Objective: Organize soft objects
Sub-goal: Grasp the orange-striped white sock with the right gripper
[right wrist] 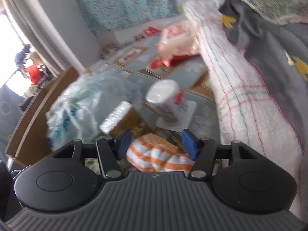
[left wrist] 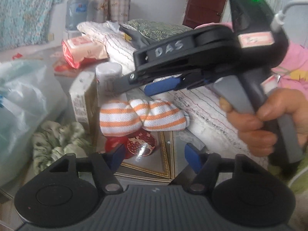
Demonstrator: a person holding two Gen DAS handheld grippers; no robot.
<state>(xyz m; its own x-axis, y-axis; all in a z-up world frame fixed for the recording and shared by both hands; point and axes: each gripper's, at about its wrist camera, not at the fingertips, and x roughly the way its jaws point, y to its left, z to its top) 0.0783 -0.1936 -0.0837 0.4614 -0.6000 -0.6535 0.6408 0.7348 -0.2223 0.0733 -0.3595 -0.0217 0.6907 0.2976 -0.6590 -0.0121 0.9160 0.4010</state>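
Observation:
An orange-and-white striped cloth (left wrist: 142, 115) lies bunched on the glass-topped table (left wrist: 154, 165), against a white quilted blanket (left wrist: 202, 107). My left gripper (left wrist: 155, 156) is open just short of the cloth, with nothing between its blue pads. My right gripper (left wrist: 154, 86), held by a person's hand (left wrist: 259, 123), hovers above the cloth. In the right wrist view the striped cloth (right wrist: 159, 157) sits low between the pads of the right gripper (right wrist: 156, 143), which is open and not pressing on it. The picture there is blurred.
A carton (left wrist: 84, 100) and a white tub (left wrist: 108, 75) stand just left of the cloth. A crumpled green cloth (left wrist: 57, 140) and a plastic bag (left wrist: 23, 105) lie further left. A red packet (left wrist: 82, 50) sits behind. A grey cloth (right wrist: 269, 44) tops the blanket.

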